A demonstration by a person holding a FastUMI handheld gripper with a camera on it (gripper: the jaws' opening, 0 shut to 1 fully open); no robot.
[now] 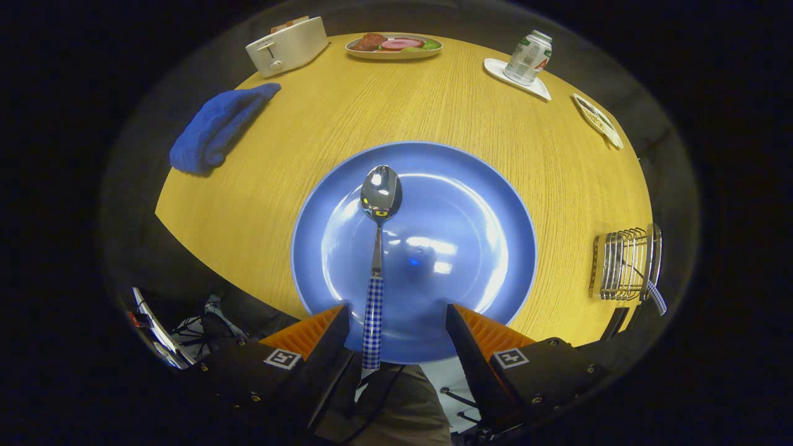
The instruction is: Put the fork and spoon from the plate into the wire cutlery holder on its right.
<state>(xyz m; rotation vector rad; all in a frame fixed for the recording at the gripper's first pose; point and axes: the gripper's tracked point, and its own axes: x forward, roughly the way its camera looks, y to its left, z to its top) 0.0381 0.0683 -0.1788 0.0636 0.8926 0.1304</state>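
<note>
We hold the claw (396, 328) spread wide at the bottom centre, gripping nothing; the spoon (378, 248) lies on the blue plate (471, 204) with its checked handle between our fingers, nearer the left one, ready to pinch; the wire cutlery holder (626, 266) at right already holds a checked handle, likely the fork.
</note>
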